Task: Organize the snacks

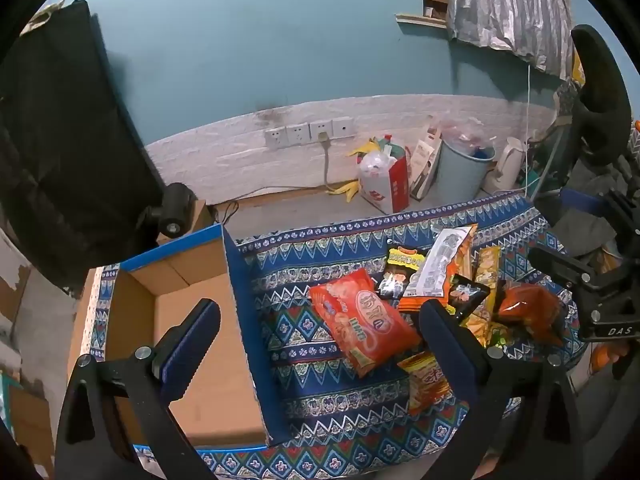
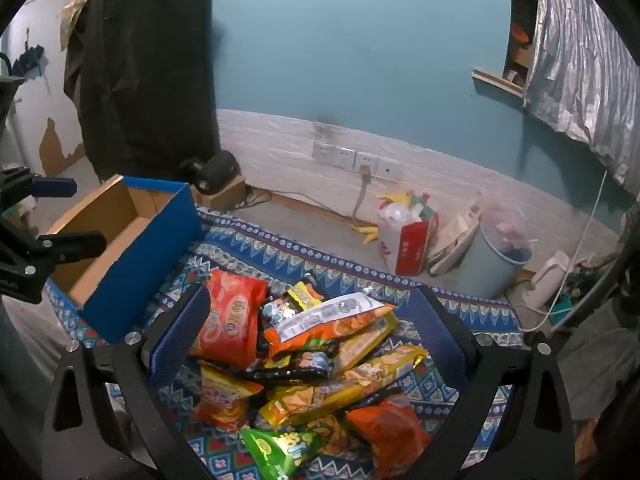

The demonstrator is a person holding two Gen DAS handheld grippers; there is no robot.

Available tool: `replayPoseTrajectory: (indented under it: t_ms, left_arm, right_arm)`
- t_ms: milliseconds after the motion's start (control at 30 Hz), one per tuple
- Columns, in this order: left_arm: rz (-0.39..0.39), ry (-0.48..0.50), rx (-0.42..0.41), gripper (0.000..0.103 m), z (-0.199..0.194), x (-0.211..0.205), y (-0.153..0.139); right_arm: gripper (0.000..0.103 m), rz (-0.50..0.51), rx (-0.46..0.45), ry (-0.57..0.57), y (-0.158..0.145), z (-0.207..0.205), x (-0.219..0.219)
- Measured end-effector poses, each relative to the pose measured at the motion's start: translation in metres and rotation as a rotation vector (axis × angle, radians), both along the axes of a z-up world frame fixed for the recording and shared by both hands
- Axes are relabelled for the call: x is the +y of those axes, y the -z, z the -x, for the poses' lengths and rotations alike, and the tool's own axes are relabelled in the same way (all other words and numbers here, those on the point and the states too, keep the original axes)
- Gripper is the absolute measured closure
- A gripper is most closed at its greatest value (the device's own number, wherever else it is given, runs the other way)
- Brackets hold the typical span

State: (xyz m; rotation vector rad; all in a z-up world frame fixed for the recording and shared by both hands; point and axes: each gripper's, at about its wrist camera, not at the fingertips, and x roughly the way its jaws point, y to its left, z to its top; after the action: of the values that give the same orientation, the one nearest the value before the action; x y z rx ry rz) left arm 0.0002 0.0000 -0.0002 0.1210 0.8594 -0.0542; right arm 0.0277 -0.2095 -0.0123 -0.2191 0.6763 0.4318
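The empty box (image 1: pixel 200 344) sits under the left gripper (image 1: pixel 320 320), whose jaws are wide and hold nothing. Snack bags (image 2: pixel 304 344) lie piled between the right gripper's (image 2: pixel 310 316) wide, empty jaws, probably ready for picking.

You see glossy, crinkled foil-plastic snack packets (image 2: pixel 320 352) on a matt woven patterned cloth (image 1: pixel 320 400), beside a box (image 1: pixel 208 320) of raw brown cardboard inside with a smooth blue paper skin.

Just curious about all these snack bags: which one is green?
The green packet, lying at the near edge of the pile on the patterned cloth. Every other bag there is orange, yellow or black.
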Motion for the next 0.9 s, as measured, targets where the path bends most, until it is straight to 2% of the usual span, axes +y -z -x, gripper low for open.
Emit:
replayPoseTrajectory:
  t_ms: [200, 267, 900]
  left_arm:
    - [0.005, 0.005, 0.0, 0.002, 0.001, 0.002, 0.001]
    - [0.011, 0.014, -0.007, 0.002, 0.003, 0.003, 0.0]
    - [-0.006, 0.01, -0.009, 0.002, 0.003, -0.002, 0.002]
  right_arm:
    - [0.005, -0.035, 0.009, -0.037, -0.001, -0.001, -0.007]
    - [0.005, -0.004, 0.008, -0.018, 0.001, 0.001, 0.002]
    - [0.005, 0.018, 0.017, -0.026, 0.004, 0.001, 0.006]
